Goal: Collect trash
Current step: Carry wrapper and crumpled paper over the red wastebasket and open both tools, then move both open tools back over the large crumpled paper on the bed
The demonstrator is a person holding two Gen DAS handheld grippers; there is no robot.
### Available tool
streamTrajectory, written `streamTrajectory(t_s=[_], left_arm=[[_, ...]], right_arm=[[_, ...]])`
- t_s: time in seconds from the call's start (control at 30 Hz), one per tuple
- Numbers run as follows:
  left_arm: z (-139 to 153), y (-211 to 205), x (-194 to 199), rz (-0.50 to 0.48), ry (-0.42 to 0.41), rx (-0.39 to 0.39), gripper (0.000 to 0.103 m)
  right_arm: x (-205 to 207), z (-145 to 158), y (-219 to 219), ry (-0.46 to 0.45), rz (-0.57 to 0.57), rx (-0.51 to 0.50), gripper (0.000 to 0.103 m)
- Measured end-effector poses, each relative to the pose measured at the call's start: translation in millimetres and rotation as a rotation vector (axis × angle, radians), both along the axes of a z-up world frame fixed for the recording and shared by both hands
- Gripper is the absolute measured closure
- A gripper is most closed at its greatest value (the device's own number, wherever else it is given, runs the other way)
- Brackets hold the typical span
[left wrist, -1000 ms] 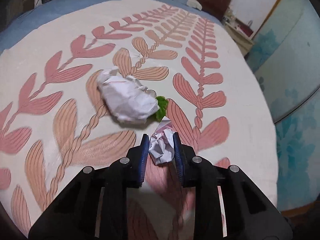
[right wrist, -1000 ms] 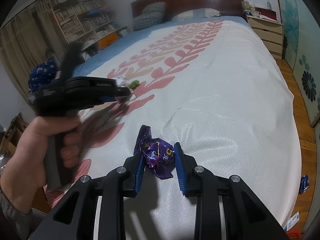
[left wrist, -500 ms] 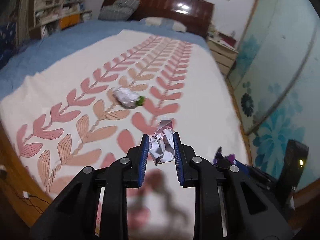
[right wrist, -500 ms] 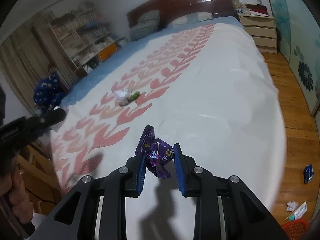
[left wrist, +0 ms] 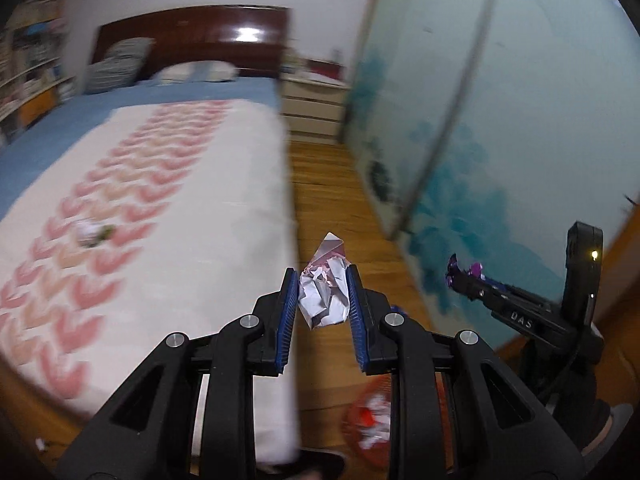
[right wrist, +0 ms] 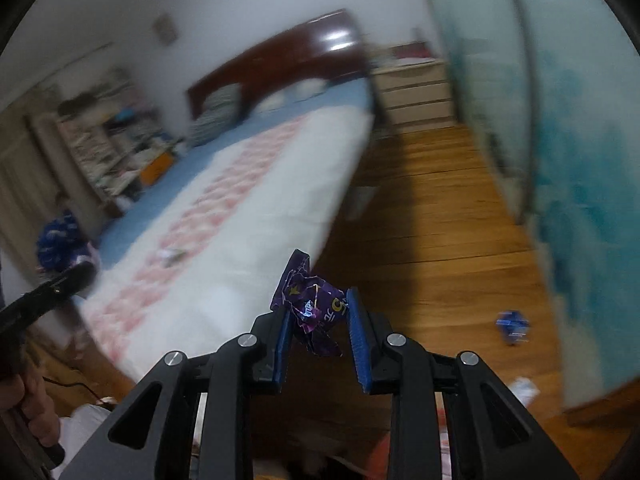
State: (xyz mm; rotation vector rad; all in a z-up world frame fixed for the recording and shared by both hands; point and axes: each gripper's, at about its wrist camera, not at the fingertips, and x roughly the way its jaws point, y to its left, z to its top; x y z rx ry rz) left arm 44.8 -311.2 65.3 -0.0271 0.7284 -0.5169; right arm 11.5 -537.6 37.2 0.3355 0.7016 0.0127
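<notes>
Bed left, floor right, wall farther right.
Paper wad (left wrist: pixel 89 234) lies on the bed (left wrist: pixel 208 216); headboard (left wrist: pixel 192 36) far; a wrapper (right wrist: pixel 513 323) on the floor (right wrist: pixel 440 216) right.

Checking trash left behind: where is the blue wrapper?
In the right wrist view, the blue wrapper lies on the wooden floor at right, near the teal wall.

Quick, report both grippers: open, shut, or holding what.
Left gripper: shut on the crumpled paper.
Right gripper: shut on the purple wrapper.
</notes>
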Motion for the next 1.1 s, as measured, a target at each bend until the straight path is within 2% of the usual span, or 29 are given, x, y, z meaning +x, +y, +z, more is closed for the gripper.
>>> streamTrajectory(t_s=[0.13, 0.2, 0.3, 0.33, 0.37, 0.4, 0.47, 0.53, 0.7, 0.8, 0.87, 0.9, 0.93, 1.1], left_arm=[[-22.2, -75.5, -10.3, -0.141, 0.051, 0.01, 0.079], [-49.5, -116.6, -11.5, -0.212, 0.126, 0.015, 0.079], [-99.2, -161.8, -14.5, -0.293, 0.263, 0.046, 0.079], [-122.8, -175.8, -16.7, -0.318, 0.309, 0.074, 0.079], [-139.7, -185.6, -19.9, -0.328, 0.333, 0.112, 0.079], [-169.5, -196.0, -23.2, -0.337, 0.399, 0.164, 0.079], [-201.7, -203.7, -25.7, -0.342, 0.509, 0.185, 0.079], [-226.1, -209.6, -27.0, -0.337, 0.551, 0.26, 0.079], [-243.0, -215.0, -27.8, -0.342, 0.566, 0.32, 0.079], [-252.6, -216.9, -26.6, -0.33, 0.608, 0.353, 0.076], [-256.1, -216.7, -24.6, -0.318, 0.619, 0.364, 0.065], [-255.4, -216.1, -24.4, -0.311, 0.619, 0.368, 0.048], [-256.8, -216.1, -23.2, -0.3, 0.616, 0.37, 0.04], [-255.9, -217.5, -21.2, -0.303, 0.605, 0.375, 0.039]], right_arm=[[-42.2, -9.1, -55.0, 0.041, -0.08, -0.021, 0.076], [-60.6, -30.1, -76.5, 0.094, -0.109, -0.005, 0.076], [-81.4, -80.7, -90.6, 0.172, -0.126, -0.027, 0.076], [-85.3, -100.3, -90.5, 0.211, -0.13, -0.064, 0.076], [-90.8, -127.0, -93.9, 0.267, -0.136, -0.061, 0.076], [-91.9, -143.1, -94.9, 0.295, -0.146, -0.03, 0.076], [-99.5, -179.4, -102.2, 0.376, -0.189, 0.035, 0.076], [-105.2, -198.2, -105.0, 0.409, -0.211, 0.065, 0.077], [-111.3, -225.8, -106.5, 0.457, -0.225, 0.121, 0.076], [-108.4, -233.3, -109.3, 0.463, -0.237, 0.167, 0.073], [-110.1, -239.3, -112.2, 0.464, -0.251, 0.187, 0.052], [-110.2, -239.9, -112.7, 0.465, -0.254, 0.181, 0.046], [-110.3, -239.7, -112.0, 0.468, -0.256, 0.174, 0.046], [-109.9, -236.8, -116.2, 0.469, -0.274, 0.17, 0.046]])
